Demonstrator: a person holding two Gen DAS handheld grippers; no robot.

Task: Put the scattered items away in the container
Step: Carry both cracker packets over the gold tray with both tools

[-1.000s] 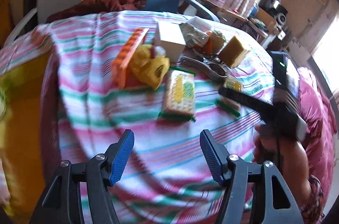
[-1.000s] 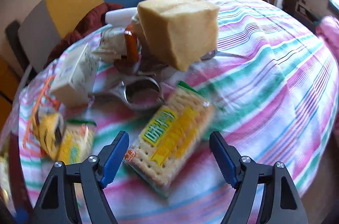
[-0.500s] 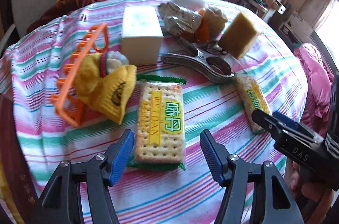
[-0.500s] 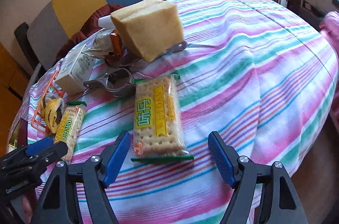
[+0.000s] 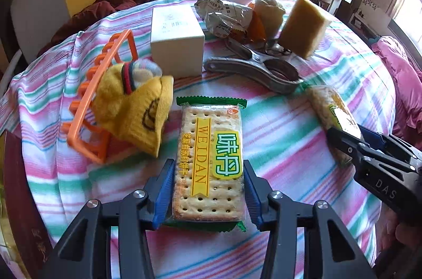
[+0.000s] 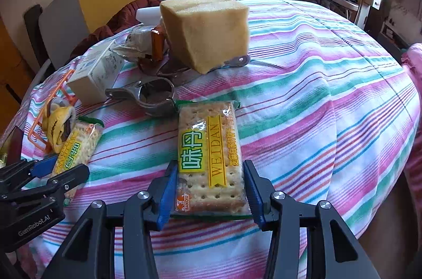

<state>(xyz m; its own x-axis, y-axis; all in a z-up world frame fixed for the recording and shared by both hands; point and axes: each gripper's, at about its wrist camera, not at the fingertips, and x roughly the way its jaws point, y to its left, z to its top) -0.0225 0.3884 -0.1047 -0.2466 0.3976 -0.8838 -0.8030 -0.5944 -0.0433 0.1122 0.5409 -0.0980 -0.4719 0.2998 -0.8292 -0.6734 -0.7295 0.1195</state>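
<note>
On the table's striped cloth (image 5: pixel 277 136), two packs of WEIDAN crackers lie either side of the metal clamp (image 5: pixel 261 69), which serves as the landmark. Nearer the camera than the clamp and to its left in the left wrist view, one cracker pack (image 5: pixel 209 163) sits between the jaws of the left gripper (image 5: pixel 208 189); they have just been closing and their blue pads press its long edges. The second cracker pack (image 6: pixel 209 155), just in front of the clamp in the right wrist view, is pinched the same way by the right gripper (image 6: pixel 209 193), whose jaws have also just been closing. Behind the clamp stand a white box (image 5: pixel 176 41) and a tilted yellow sponge (image 5: pixel 303 27); left of it lie a yellow sock (image 5: pixel 134 115) and an orange rack (image 5: pixel 87 105).
</note>
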